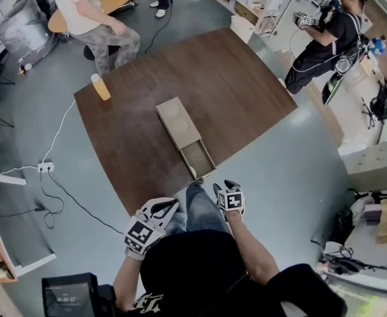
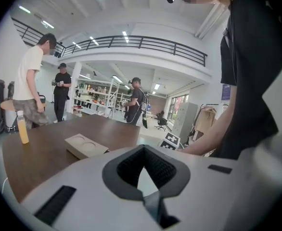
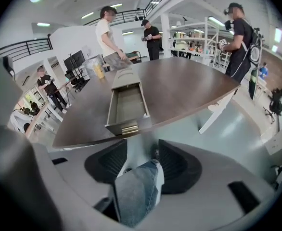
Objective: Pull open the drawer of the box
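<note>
Drawer (image 1: 198, 158) of box (image 1: 177, 123) stands out; right gripper (image 1: 226, 187) jaws apart, empty; left gripper (image 1: 167, 207) jaws closed, empty; pull seems complete; next, withdraw.

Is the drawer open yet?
Yes, that part looks done: the drawer sticks well out of the box. Nothing is in hand; the right gripper is open, empty and off the drawer. Nothing seems left to pull.

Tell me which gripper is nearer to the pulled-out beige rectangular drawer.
Right. The right gripper is close before the beige drawer, not touching; the left gripper is farther back and leftward.
</note>
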A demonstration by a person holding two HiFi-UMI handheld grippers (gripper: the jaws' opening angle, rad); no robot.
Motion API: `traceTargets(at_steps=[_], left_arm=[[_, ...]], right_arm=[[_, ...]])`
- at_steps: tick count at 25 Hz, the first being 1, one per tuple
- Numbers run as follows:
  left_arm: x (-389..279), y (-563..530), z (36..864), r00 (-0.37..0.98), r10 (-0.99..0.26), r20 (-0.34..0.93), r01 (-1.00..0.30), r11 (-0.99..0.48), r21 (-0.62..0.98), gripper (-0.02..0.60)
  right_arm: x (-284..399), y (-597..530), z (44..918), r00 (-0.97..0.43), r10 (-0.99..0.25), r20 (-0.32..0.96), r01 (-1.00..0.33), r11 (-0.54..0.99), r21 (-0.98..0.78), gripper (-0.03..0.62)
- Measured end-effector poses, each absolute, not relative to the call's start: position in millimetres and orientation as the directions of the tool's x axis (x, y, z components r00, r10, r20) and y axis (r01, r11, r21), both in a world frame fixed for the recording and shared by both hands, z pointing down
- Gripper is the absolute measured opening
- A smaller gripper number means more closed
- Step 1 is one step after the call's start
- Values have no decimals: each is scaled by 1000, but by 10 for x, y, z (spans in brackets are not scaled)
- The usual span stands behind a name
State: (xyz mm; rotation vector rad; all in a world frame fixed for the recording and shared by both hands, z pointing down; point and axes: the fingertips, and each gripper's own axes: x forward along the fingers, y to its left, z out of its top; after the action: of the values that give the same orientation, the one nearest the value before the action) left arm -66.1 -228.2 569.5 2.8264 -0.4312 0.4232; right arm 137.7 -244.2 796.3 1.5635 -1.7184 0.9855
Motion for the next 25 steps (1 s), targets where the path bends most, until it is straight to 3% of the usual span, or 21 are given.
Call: traceTargets(at_steps=[3,7,17,25], left_arm=[[-466,-2253,5667,928,-204,313,-273,-942,197,2],[-253,-2191,5651,939,-153,309,-219,-957,190,2],[40,-1870,5589,932,-159,326,-230,-954,193,2],[433,-1127,5536,919,-140,367,-207,-967,150,2]], right_arm=[[1531,-2335,7685,-114,-597,794,-988,-17,-154,187],[1587,-2318,7264,-173,-705,687,-973,16,-229,-12],[1504,-2225,6510,-284,-801,526,-956,193,-221,-14],[1745,-1398,6167,-334,-815,474,-942,289,-168,-14]])
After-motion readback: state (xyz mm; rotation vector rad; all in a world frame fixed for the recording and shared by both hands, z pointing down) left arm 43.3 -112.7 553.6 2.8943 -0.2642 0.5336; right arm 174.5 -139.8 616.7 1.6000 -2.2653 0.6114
